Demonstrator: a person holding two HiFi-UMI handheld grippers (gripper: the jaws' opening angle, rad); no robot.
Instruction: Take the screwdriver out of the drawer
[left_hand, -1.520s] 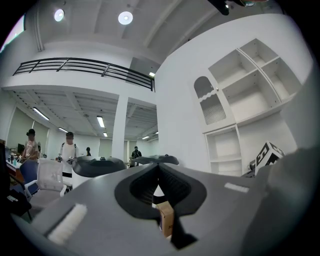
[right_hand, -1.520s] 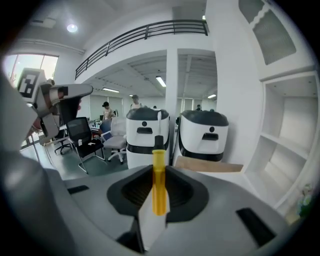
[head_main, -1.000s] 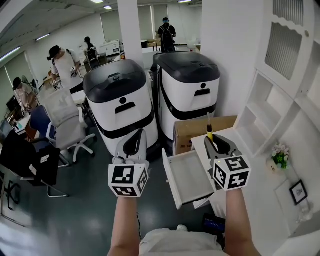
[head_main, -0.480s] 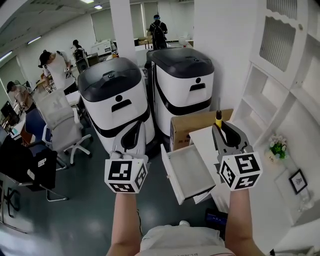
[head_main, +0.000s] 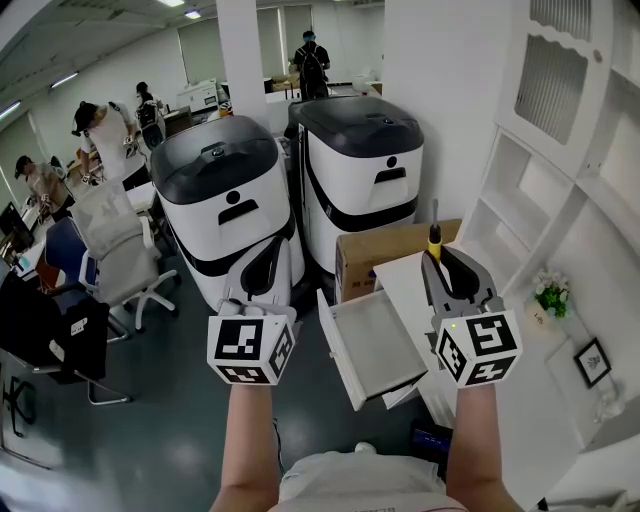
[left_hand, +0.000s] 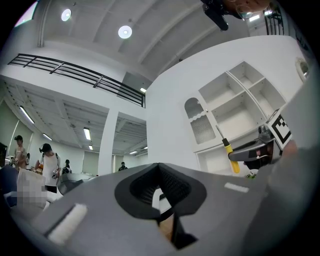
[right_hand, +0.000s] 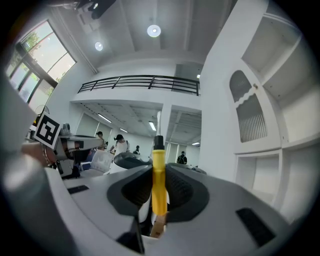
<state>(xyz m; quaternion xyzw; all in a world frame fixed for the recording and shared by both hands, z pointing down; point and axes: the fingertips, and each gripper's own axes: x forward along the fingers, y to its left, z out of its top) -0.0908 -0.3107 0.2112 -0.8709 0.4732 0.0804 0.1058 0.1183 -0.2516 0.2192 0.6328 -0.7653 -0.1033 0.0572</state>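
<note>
Grips screwdriver (right_hand: 159, 170) in R gripper (right_hand: 159, 194), jaws approx half shut, pads pinching yellow handle. Stands w/ long axis upright, crosswise to jaws, metal shaft & tip pointing up. Hangs above cabinet top (head_main: 403, 280), just right of open drawer (head_main: 372, 345), out of it. L gripper (left_hand: 159, 187) shut, empty, left of drawer.

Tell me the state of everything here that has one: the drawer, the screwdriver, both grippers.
Drawer: pulled open, nothing visible inside.
Screwdriver: out of the drawer, upright with its shaft pointing up, clamped by its yellow handle.
Right gripper: fingers shut on the screwdriver.
Left gripper: fingers together, empty.
</note>
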